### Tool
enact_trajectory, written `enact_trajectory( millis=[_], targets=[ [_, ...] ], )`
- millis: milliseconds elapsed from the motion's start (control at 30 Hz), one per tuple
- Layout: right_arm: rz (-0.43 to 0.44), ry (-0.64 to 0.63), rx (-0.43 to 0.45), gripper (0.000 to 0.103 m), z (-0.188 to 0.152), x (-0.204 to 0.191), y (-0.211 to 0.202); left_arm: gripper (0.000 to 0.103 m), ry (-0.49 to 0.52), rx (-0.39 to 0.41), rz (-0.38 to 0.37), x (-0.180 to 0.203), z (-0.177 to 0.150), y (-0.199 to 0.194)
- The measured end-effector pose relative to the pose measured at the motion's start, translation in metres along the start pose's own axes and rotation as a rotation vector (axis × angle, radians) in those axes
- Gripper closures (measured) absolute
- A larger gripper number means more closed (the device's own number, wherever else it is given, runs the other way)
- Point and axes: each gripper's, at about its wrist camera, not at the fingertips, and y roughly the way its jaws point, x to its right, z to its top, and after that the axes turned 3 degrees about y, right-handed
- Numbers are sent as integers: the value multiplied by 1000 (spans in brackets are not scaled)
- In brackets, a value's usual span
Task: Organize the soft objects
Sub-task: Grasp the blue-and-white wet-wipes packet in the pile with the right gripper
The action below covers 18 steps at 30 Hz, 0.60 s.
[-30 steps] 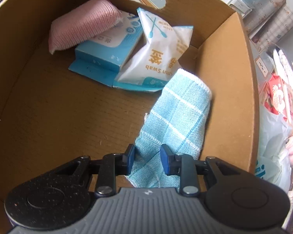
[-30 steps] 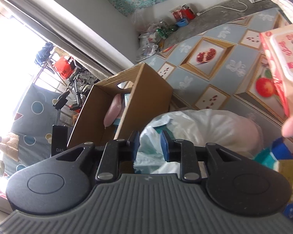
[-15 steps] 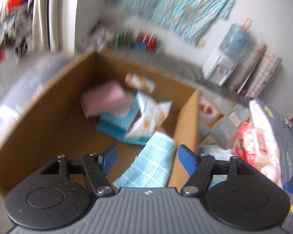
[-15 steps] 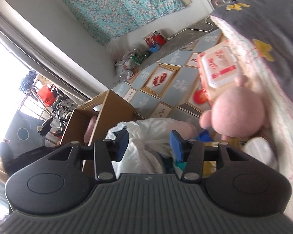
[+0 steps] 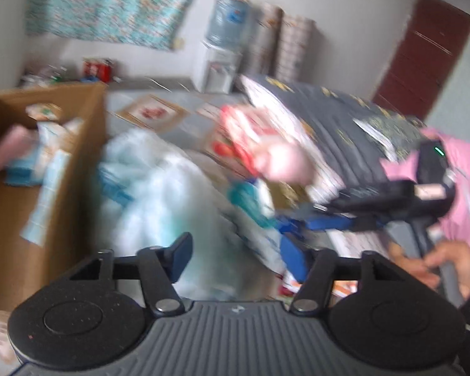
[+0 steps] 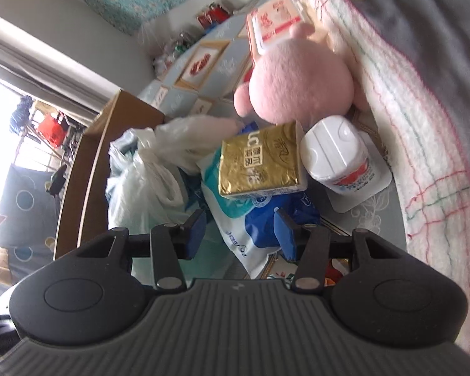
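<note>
Swinging clear of the box [image 5: 78, 169] at nine o'clock, the left gripper [image 5: 238, 258] has dropped its blue cloth [image 5: 47, 197] inside and comes away empty, jaws half-spread and closing. One item stowed. At three o'clock the right gripper [image 6: 239, 230] has dipped to the pile, part-open, empty, over the blue pack [image 6: 260, 222].

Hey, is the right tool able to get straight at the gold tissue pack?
Probably yes: the right tool is open and empty, and the gold tissue pack lies uncovered atop the pile just ahead.
</note>
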Motion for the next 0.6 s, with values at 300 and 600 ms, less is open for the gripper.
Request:
enact_trajectory(
  millis=[300, 600],
  targets=[
    [-54, -22, 26, 59, 17, 14, 25, 47, 65, -79, -82, 37, -20, 69],
    [-45, -33, -75, 48, 16, 17, 40, 40, -6, -155, -74, 31, -14, 118]
  ],
)
